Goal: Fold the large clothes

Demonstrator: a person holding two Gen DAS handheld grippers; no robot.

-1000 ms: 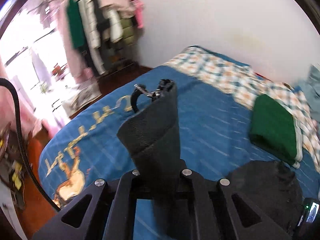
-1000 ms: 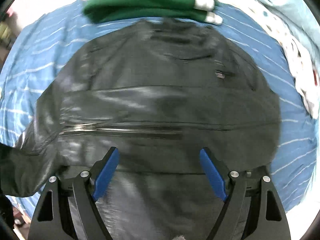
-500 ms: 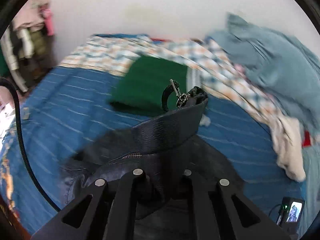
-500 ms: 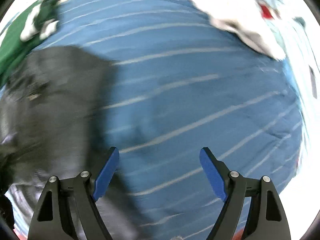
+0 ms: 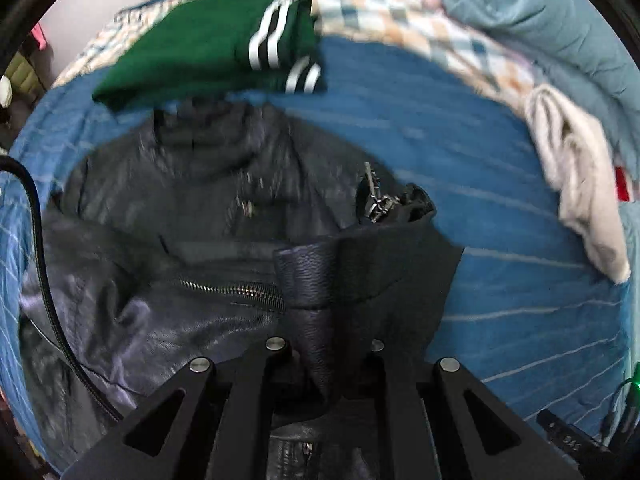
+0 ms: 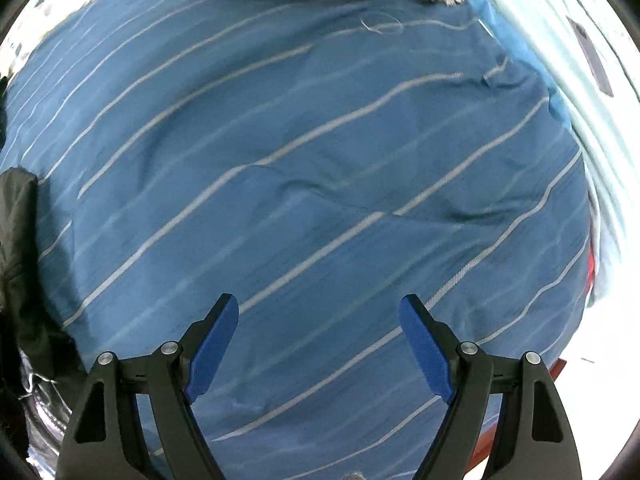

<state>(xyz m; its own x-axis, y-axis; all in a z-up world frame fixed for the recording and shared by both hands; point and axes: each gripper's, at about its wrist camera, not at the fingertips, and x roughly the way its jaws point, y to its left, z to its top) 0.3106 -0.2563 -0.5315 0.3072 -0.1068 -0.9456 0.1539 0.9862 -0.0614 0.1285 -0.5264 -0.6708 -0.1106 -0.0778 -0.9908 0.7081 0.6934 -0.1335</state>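
Observation:
A black leather jacket (image 5: pixel 168 216) lies spread on the blue striped bed cover (image 5: pixel 500 240). My left gripper (image 5: pixel 324 360) is shut on the jacket's sleeve end (image 5: pixel 360 272), which carries a metal buckle (image 5: pixel 374 200), and holds it over the jacket's right side. In the right wrist view my right gripper (image 6: pixel 318 332) stands open above bare blue cover (image 6: pixel 320 140), with nothing between its blue pads (image 6: pixel 214 344). Only an edge of the jacket (image 6: pixel 20 248) shows at that view's left border.
A folded green garment with white stripes (image 5: pixel 208 48) lies just beyond the jacket. A cream garment (image 5: pixel 580 184), a checked blanket (image 5: pixel 420 20) and a pale blue quilt (image 5: pixel 540 12) sit at the bed's far right. A small device with a green light (image 5: pixel 632 384) is at the right edge.
The left gripper swung the sleeve from over the bed's far side across onto the jacket and dropped lower. The right gripper slid off the jacket to the bare cover on its right, still open.

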